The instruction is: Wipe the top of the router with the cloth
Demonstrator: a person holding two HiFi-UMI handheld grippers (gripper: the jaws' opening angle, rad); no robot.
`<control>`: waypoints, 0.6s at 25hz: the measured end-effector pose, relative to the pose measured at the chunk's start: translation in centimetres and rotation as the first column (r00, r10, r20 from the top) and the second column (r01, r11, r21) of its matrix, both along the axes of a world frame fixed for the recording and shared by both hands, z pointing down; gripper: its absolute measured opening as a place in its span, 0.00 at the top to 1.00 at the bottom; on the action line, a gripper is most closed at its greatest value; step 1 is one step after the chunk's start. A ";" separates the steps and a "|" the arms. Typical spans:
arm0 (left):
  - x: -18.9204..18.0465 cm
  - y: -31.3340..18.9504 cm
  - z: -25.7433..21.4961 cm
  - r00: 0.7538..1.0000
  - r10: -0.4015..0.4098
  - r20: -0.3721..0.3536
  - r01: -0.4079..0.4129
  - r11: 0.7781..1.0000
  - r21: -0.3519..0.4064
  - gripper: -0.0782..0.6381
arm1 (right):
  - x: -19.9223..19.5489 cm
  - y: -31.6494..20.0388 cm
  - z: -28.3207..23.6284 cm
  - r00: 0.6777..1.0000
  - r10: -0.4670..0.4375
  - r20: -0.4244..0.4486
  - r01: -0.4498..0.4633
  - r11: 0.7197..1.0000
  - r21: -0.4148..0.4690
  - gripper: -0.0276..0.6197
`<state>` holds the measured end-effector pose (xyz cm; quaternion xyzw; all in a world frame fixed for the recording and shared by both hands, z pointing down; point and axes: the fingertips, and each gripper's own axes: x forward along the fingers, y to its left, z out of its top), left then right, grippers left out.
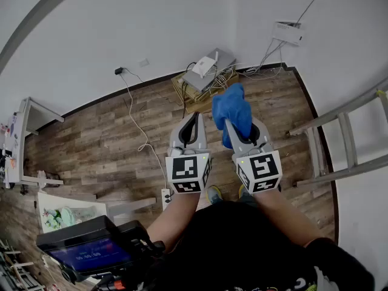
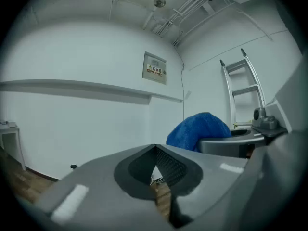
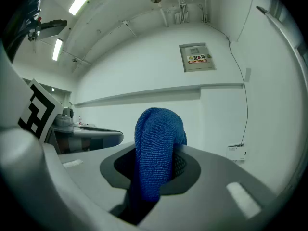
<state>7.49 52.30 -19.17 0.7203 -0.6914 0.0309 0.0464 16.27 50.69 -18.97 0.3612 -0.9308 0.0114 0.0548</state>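
The white router [image 1: 206, 64] lies on a grey box [image 1: 209, 71] atop cardboard by the far wall, among cables. A blue cloth [image 1: 232, 109] is pinched in my right gripper [image 1: 232, 123], which is shut on it; the cloth bulges above the jaws in the right gripper view [image 3: 156, 153]. My left gripper [image 1: 193, 126] is held beside it, shut with nothing in it. The cloth [image 2: 198, 131] also shows at right in the left gripper view. Both grippers hover well short of the router, pointing toward it.
Wood floor [image 1: 109, 144] with a cable [image 1: 138, 126] running to a power strip [image 1: 165, 197]. A metal ladder [image 1: 345, 132] leans at right. A wall box [image 1: 288, 33] with cables hangs above the router. A desk [image 1: 21, 144] stands at left.
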 end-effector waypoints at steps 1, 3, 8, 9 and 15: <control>-0.1 0.0 0.0 1.000 0.002 0.000 -0.002 1.000 0.001 0.89 | -0.1 0.0 0.1 1.000 0.001 -0.001 -0.001 1.000 0.000 0.78; -0.3 0.2 0.1 1.000 0.002 -0.001 -0.002 1.000 0.004 0.89 | -0.2 0.1 0.3 1.000 0.001 -0.003 -0.001 1.000 0.000 0.78; -1.2 0.5 0.3 1.000 -0.015 -0.008 0.015 1.000 0.006 0.89 | 0.0 0.2 0.6 1.000 0.005 -0.009 -0.005 1.000 -0.002 0.78; -1.4 0.6 0.3 1.000 -0.017 -0.009 0.017 1.000 0.006 0.89 | 0.1 0.2 0.7 1.000 0.007 -0.010 -0.007 1.000 -0.002 0.78; -1.7 0.9 0.7 1.000 -0.007 -0.005 0.007 1.000 0.011 0.89 | 0.0 0.1 0.9 1.000 0.019 0.005 -0.019 1.000 0.012 0.77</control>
